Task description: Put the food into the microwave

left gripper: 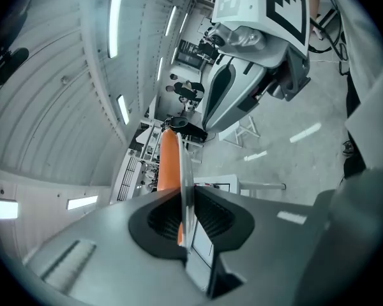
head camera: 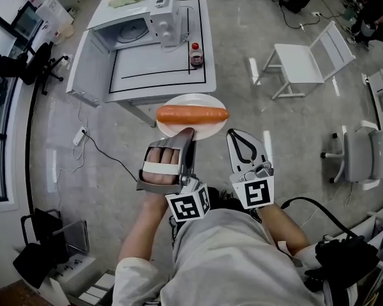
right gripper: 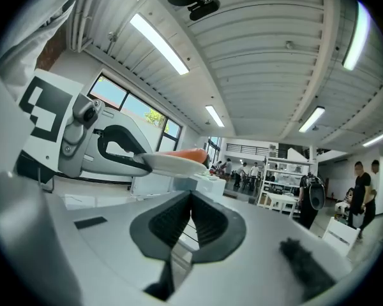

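Counter (head camera: 156,59): white, flat and rectangular, with a thin black outline drawn on its top.
Microwave (head camera: 137,24): a white box at the counter's far left corner. Its door (head camera: 83,65) hangs wide open and a round glass turntable (head camera: 133,32) shows inside.
Folding chair (head camera: 303,59): white and slatted, standing on the glossy grey floor well to the right of the counter.
Plate (head camera: 201,127): white, round, smooth and shallow. It is held in the air at the counter's near edge; seen edge-on (left gripper: 186,190) it is a thin pale rim.
Carrot (head camera: 192,114): orange, long and blunt-ended, with a matt skin. It lies crosswise on the plate and is not yet in the microwave.
Left hand-held gripper (head camera: 186,134): grey, with ribbed black pads clamped on the plate's near rim, one pad on each face.
Right hand-held gripper (head camera: 241,142): the same grey build. Its ribbed pads (right gripper: 207,225) are drawn together with nothing between them, just right of the plate and clear of it.
Jar (head camera: 196,54): small and dark, with a red cap, standing at the counter's right edge.
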Action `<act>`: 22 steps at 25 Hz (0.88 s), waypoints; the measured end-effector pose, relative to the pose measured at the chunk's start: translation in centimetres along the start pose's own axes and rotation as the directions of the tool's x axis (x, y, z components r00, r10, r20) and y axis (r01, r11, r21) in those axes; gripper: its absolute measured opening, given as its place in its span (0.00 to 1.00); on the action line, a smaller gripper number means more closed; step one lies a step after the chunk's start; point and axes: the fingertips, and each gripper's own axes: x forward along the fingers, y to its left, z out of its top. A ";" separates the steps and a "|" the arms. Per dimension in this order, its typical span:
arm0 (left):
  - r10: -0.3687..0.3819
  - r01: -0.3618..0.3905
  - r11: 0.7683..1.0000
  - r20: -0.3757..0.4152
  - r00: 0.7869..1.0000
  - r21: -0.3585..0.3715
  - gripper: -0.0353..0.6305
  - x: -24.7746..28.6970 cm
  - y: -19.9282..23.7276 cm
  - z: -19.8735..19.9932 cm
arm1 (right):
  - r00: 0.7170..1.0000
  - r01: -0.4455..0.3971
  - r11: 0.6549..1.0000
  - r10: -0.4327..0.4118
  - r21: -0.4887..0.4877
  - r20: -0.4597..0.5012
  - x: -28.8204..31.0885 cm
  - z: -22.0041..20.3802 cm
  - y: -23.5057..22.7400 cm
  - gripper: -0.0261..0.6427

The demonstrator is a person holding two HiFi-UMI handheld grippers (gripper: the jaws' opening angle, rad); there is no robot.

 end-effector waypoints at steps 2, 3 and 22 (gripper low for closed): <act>0.002 -0.002 1.000 0.000 1.000 -0.002 0.14 0.7 0.5 -1.7 | 1.000 -0.007 1.000 0.007 -0.012 -0.005 1.8 0.3 0.4 0.06; 0.004 -0.004 1.000 -0.004 1.000 -0.001 0.14 1.0 0.8 -2.6 | 1.000 -0.010 1.000 0.010 -0.019 -0.009 2.8 0.3 0.7 0.06; 0.000 -0.006 0.999 -0.158 0.987 -0.039 0.14 10.4 5.5 -16.0 | 0.986 -0.160 0.987 0.162 -0.030 0.042 20.1 1.4 2.3 0.06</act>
